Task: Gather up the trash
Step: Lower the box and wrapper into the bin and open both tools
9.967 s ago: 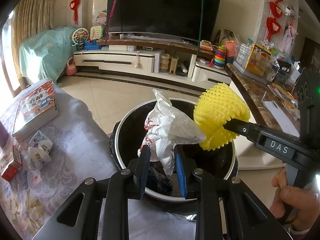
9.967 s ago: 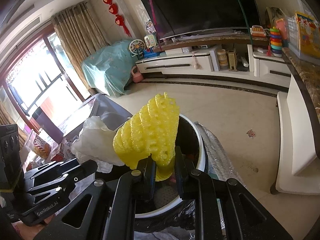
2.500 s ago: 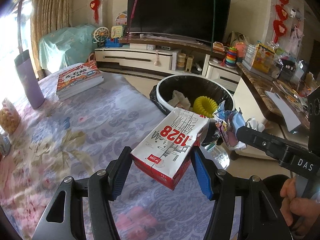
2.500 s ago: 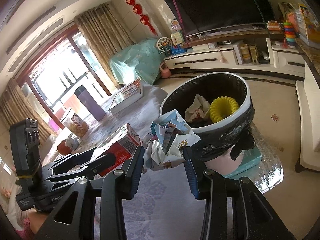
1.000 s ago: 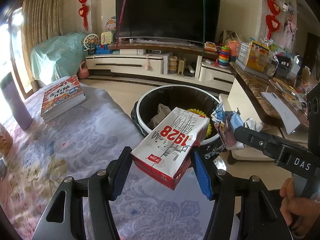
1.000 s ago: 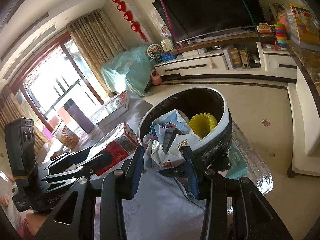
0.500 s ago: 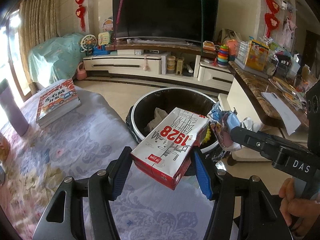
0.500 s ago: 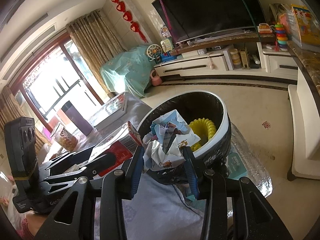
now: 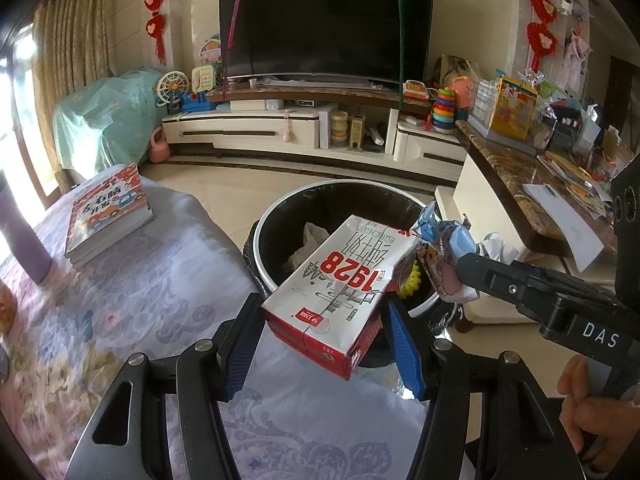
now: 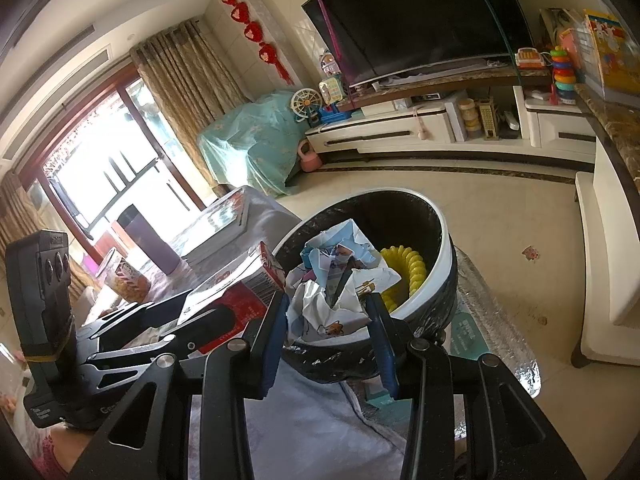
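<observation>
The milk carton (image 9: 340,292), white on top with red sides and big red numerals, sits clamped across its width between the blue pads of the left gripper (image 9: 320,340), tilted so its far end already reaches out over the near rim of the bin (image 9: 360,186). A second ago the bin stood a little farther off and lower in that view; the carton has now been carried closer, so letting go looks only a short reach away. The carton seems stiff and undented, so it should drop cleanly. Just to its right, the right gripper (image 10: 328,320) is closed partway on a crumpled wad of printed paper (image 10: 340,280), pale blue and white, which hangs at the bin's near edge and has not shifted. Inside the black-lined bin lie a yellow foam net (image 10: 404,272) and some crushed whitish paper (image 9: 308,240). The bin stands on the floor against the far right corner of the table, whose flowered cloth (image 9: 120,300) carries a stack of books (image 9: 108,212) at its far left. A hand (image 9: 592,408) grips the right tool's handle.
</observation>
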`<action>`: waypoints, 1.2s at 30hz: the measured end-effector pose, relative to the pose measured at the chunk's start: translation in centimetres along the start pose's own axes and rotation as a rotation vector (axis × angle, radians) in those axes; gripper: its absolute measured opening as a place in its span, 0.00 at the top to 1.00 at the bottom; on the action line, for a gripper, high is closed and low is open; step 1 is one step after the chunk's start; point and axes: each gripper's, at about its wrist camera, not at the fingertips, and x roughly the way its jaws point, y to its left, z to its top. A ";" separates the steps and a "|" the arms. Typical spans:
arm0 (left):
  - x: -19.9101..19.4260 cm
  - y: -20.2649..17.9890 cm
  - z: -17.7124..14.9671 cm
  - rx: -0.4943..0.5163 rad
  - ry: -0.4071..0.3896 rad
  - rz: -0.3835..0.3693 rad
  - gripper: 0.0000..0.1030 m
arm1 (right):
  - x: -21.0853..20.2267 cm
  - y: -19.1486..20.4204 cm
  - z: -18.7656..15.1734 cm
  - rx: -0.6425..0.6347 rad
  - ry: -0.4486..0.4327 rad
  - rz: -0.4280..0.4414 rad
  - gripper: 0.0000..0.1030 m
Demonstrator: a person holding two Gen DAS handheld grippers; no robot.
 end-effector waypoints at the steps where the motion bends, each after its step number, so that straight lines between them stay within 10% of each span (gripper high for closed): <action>1: 0.0 0.0 0.0 -0.001 0.000 0.000 0.43 | 0.1 -0.1 0.1 0.001 0.000 -0.001 0.61; 36: 3.4 -0.1 2.7 -0.003 0.024 0.028 0.43 | 2.4 -1.7 3.3 -0.018 0.022 -0.044 0.61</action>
